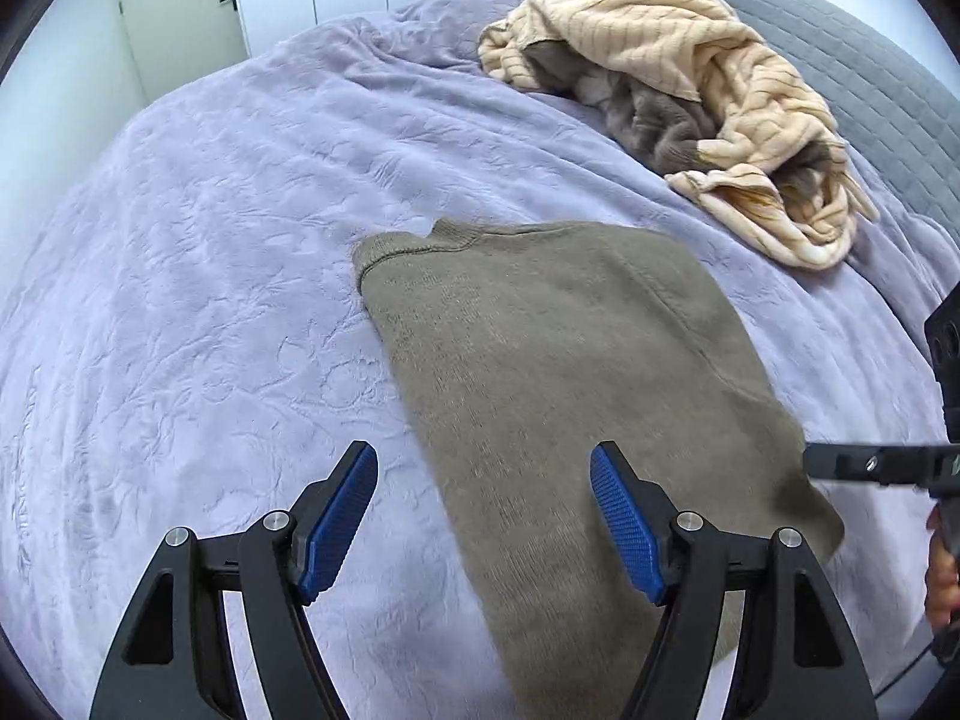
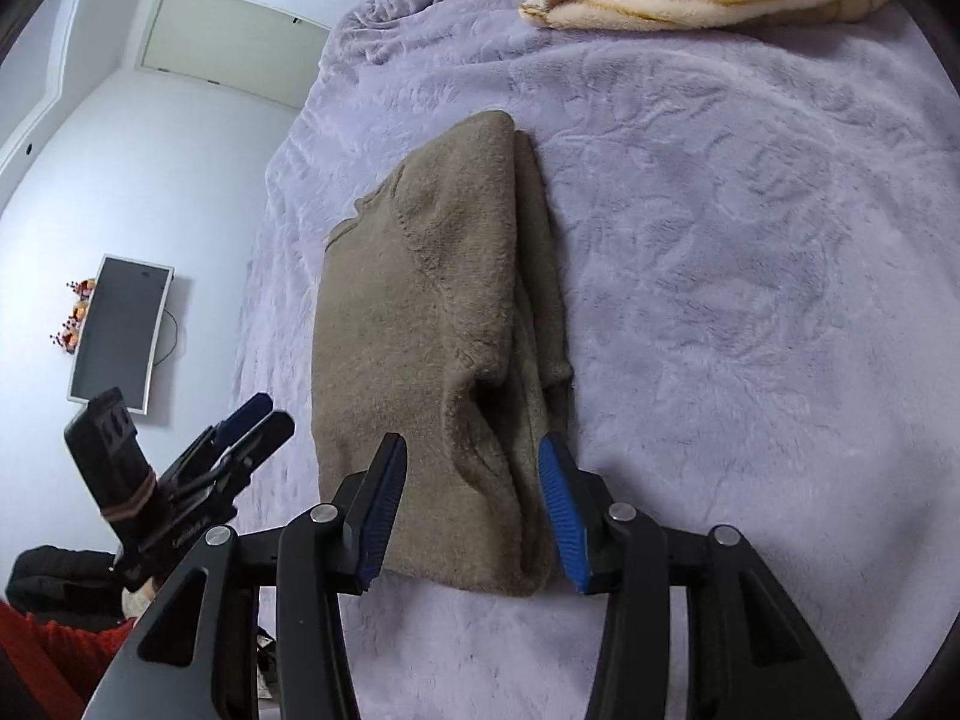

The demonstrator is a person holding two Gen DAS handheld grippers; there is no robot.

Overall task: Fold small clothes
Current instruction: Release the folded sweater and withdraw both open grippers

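- An olive-brown knitted sweater (image 1: pixel 552 360) lies flat on a lilac plush bedspread (image 1: pixel 210 276), folded lengthwise into a long narrow shape, its ribbed collar at the far end.
- From the right wrist view the same sweater (image 2: pixel 432 324) shows a doubled layer along its right edge and a small pucker near the close hem.
- The left gripper (image 1: pixel 483 516) hovers over the sweater's near left edge with its blue-padded fingers (image 1: pixel 339 522) spread wide, holding nothing.
- The right gripper (image 2: pixel 471 510) sits at the near hem, its jaws likewise spread apart, one on each side of the cloth; I cannot tell whether the pads touch the fabric.
- In the left wrist view the right gripper's black finger (image 1: pixel 864 465) reaches in from the right, just beside the sweater's edge.
- A crumpled cream striped fleece blanket (image 1: pixel 678 90) with a grey garment (image 1: pixel 654 120) bundled inside lies well apart, toward the head of the bed.
- A grey quilted headboard (image 1: pixel 840 60) stands behind it.
- A dark flat screen (image 2: pixel 120 330) hangs on the white wall.
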